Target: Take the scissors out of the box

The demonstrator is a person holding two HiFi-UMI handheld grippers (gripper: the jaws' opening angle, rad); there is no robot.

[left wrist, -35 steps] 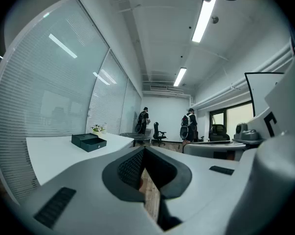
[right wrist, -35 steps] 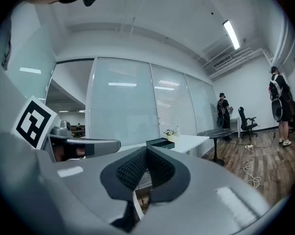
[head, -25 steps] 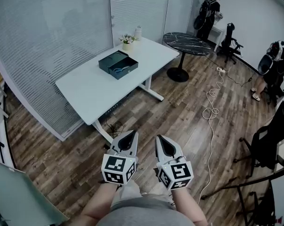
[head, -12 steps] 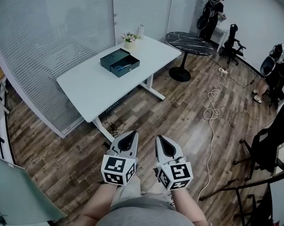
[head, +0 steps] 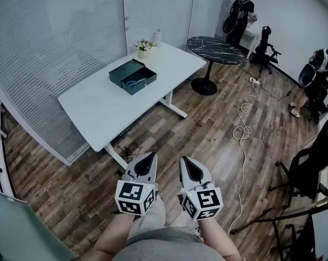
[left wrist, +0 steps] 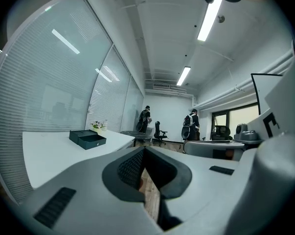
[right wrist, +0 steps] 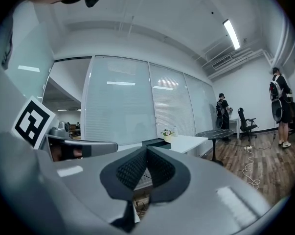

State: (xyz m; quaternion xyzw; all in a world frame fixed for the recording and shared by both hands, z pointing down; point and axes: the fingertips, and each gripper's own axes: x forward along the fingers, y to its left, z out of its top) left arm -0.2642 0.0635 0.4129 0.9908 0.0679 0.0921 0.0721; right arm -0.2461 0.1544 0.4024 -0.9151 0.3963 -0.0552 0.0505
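Observation:
A dark open box [head: 132,76] sits on the white table [head: 98,113], its lid lying beside it. Blue-handled scissors [head: 133,83] lie inside the box. My left gripper [head: 151,155] and right gripper [head: 184,160] are held side by side over the wooden floor, well short of the table. Both have their jaws together with nothing between them. The left gripper view has the box [left wrist: 87,139] far off on the table [left wrist: 49,153], beyond my left gripper [left wrist: 144,149]. In the right gripper view my right gripper [right wrist: 147,149] is shut, with the box [right wrist: 156,142] behind its tip.
A small flower pot [head: 144,49] and a bottle [head: 157,36] stand at the table's far end. A round black table [head: 215,50] stands beyond it. A white cable [head: 244,129] trails across the floor. People stand at the back right, near office chairs [head: 266,50].
The view has shifted a little: the table and box now sit slightly more to the left in the head view. Both grippers stay shut, side by side.

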